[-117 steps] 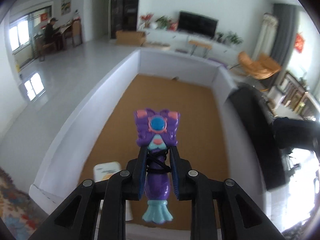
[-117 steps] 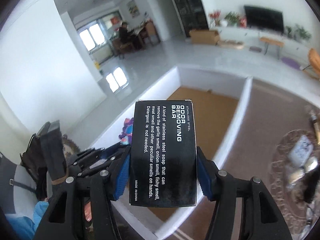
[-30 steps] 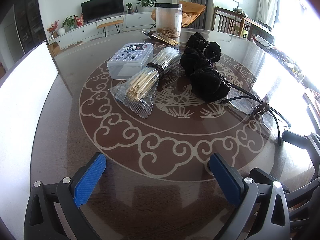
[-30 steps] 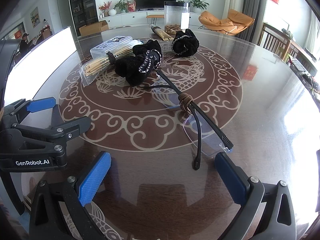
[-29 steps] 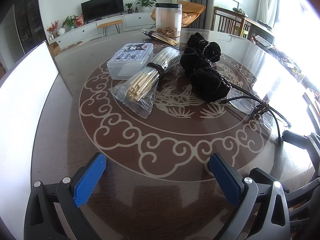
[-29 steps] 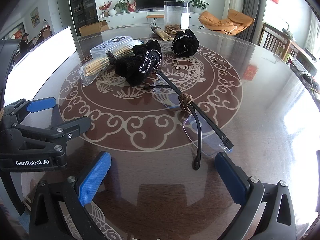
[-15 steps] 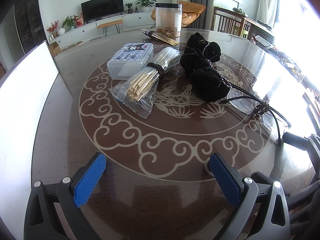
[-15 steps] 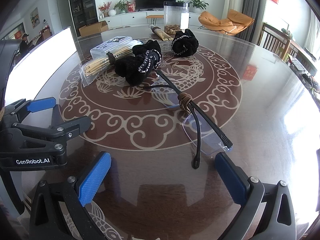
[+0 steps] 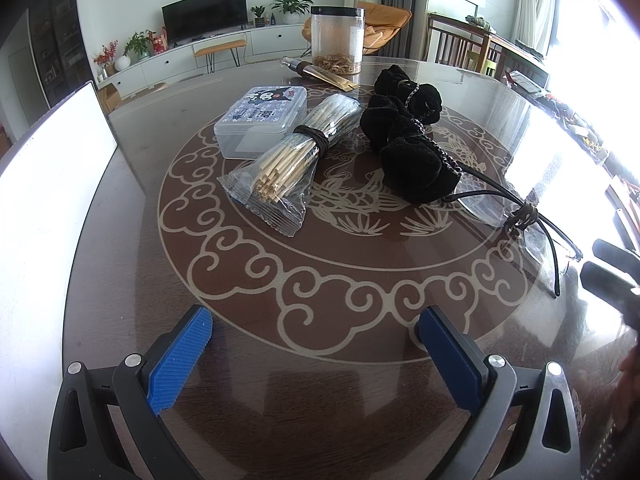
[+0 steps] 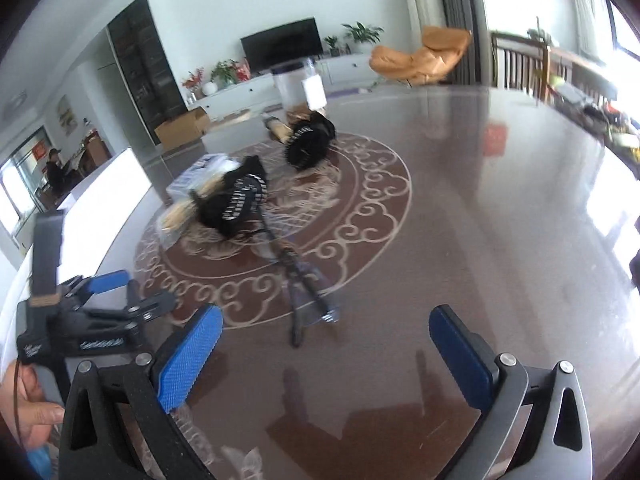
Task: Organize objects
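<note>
This is a home, an open living and dining room. A dark round dining table [image 9: 120, 240] with a pale cloud-scroll and fish inlay fills the foreground. Beyond the table, against the far wall, a flat television [image 9: 204, 12] sits on a long white low cabinet [image 9: 192, 60] with potted plants [image 9: 290, 2] and red flowers [image 9: 106, 50]. To the right of the television stands an orange lounge chair [image 10: 420, 60]; further right are wooden dining chairs [image 9: 460, 46]. Left of the television, what looks like a dark shelving unit [image 10: 140, 76] is blurred.
</note>
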Available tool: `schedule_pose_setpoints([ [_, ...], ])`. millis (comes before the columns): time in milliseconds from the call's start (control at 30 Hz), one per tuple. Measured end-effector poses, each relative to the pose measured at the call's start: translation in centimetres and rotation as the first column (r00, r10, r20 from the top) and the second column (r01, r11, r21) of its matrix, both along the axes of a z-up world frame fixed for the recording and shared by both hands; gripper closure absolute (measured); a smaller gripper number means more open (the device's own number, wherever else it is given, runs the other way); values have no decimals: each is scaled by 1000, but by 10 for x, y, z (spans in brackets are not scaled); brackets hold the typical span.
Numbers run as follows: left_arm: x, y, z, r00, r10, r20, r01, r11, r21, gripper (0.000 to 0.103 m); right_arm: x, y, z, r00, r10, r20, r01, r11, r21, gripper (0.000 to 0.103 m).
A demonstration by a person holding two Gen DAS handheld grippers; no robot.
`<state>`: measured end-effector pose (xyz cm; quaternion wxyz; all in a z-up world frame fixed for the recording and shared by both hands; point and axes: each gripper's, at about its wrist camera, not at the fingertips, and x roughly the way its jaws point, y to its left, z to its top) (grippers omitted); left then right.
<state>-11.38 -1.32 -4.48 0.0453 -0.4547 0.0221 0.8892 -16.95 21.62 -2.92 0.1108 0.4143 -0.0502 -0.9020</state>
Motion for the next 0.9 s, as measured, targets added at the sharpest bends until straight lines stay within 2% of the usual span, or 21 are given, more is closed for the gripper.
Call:
schedule_pose_setpoints([
  [100,0,0,-1,1000,0,0,0,1000,0,0,-21,-19,-13,993,93,69,-100,991,94,0],
  [233,0,0,-1,1000,-1,0,1,1000,0,0,-35,-48,-19,980,181,85,-195,957,213,0],
  [900,0,-1,0,1000,-3,0,3,1000,0,0,-44,-55,-23,980,183,73,-195,958,211,0],
])
